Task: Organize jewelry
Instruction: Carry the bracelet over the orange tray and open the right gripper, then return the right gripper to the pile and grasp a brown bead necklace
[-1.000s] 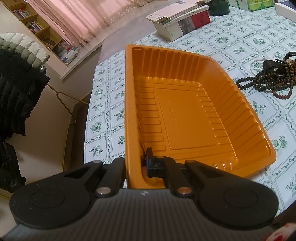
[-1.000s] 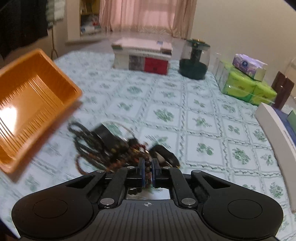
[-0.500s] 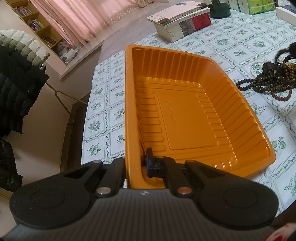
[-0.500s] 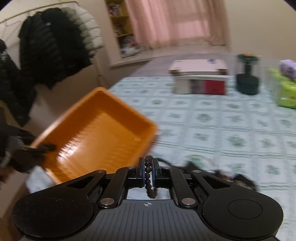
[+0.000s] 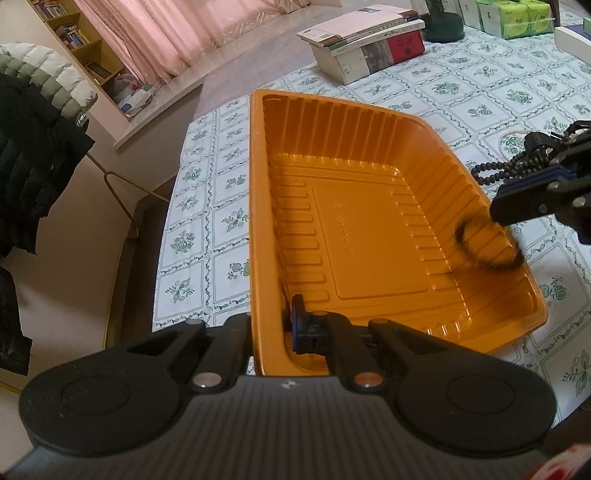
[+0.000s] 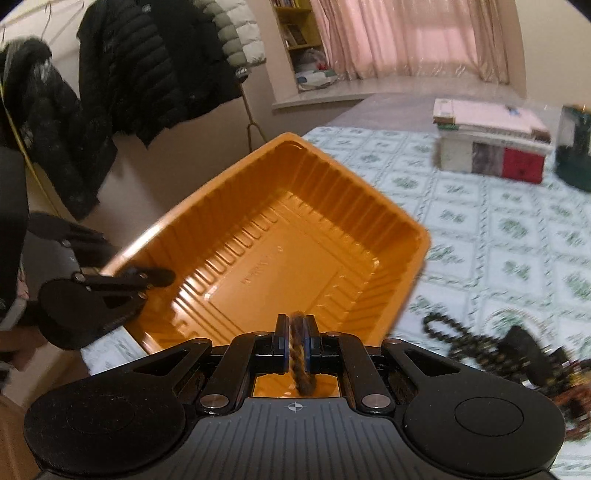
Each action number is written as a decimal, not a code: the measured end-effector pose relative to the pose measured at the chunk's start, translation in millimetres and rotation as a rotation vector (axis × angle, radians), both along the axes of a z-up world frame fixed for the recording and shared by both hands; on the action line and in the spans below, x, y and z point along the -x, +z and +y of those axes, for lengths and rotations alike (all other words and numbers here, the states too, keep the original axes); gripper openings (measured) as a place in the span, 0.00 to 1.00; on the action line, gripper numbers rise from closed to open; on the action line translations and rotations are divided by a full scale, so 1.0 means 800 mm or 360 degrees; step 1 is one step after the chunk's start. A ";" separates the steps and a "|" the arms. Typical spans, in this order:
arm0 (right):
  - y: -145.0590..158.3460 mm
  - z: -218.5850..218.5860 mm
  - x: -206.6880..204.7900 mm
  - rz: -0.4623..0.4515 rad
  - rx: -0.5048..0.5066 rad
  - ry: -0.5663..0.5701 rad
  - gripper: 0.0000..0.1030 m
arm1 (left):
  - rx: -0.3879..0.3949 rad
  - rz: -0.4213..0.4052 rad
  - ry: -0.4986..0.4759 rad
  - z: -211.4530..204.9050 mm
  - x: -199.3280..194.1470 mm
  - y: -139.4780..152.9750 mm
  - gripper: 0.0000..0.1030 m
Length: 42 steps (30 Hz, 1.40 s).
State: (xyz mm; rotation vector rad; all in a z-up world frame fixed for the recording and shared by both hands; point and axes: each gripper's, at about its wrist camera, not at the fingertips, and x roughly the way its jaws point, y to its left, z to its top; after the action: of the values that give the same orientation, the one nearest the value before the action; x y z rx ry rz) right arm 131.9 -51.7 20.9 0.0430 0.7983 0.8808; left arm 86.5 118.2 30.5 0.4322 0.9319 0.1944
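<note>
An orange plastic tray (image 5: 369,229) lies on the patterned tablecloth; it also shows in the right wrist view (image 6: 280,254). My left gripper (image 5: 273,332) is shut on the tray's near rim. My right gripper (image 6: 294,343) is shut on a dark bead bracelet (image 6: 301,365) and holds it over the tray's right side; from the left wrist view the gripper (image 5: 498,212) has the bracelet (image 5: 484,245) hanging blurred below its tips. A pile of dark bead strings (image 6: 517,354) lies on the cloth right of the tray, also seen in the left wrist view (image 5: 517,166).
A stack of books (image 5: 365,44) and a dark green jar (image 6: 576,147) stand at the far side of the table. Green tissue packs (image 5: 517,18) are at the far right. Dark coats (image 6: 129,74) hang on a rack left of the table, past its edge.
My right gripper has lifted a bead bracelet off the pile and swung left to over the tray. The left gripper and tray have stayed put.
</note>
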 end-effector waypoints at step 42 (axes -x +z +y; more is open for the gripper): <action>-0.095 -0.235 -0.040 0.0000 0.0329 -0.0867 0.16 | -0.0026 -0.0002 0.0009 -0.007 0.002 -0.001 0.04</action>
State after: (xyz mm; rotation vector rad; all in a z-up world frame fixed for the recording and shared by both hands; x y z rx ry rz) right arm 163.8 -240.0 -55.3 0.0745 0.8197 0.2822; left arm 84.6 112.8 29.8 0.4445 0.9306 0.2074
